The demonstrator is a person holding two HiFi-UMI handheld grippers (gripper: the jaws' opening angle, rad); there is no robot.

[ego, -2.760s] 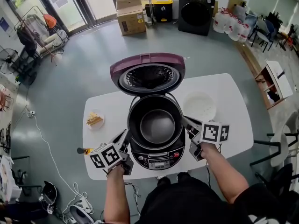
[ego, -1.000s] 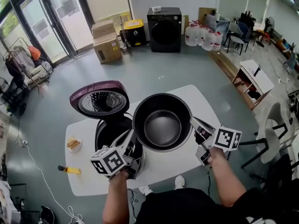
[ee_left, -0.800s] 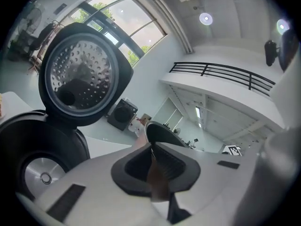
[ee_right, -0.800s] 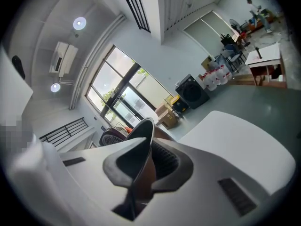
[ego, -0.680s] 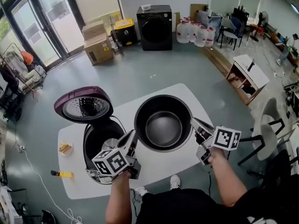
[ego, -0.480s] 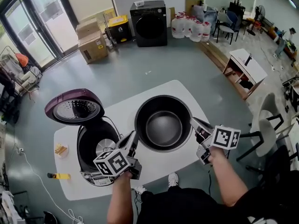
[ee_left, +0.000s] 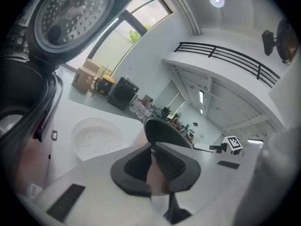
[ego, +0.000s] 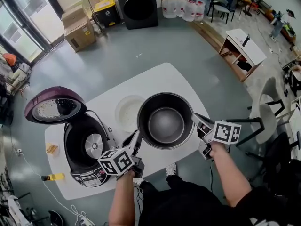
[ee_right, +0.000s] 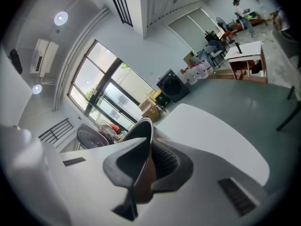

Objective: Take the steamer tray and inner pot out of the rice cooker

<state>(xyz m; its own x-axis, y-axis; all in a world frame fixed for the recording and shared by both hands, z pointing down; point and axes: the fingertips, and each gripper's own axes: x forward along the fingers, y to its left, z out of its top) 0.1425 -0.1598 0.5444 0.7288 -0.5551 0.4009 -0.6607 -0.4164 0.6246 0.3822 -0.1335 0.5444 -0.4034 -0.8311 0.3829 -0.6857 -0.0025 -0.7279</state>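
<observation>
While the left gripper [ego: 137,140] and right gripper [ego: 195,120] each pinch the rim of the inner pot [ego: 165,122], lower both evenly, setting it on the table [ego: 164,76] beside the steamer tray [ego: 127,111].

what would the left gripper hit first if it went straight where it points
The inner pot: the left gripper is shut on its rim, so it would likely press straight into the pot's wall.
</observation>
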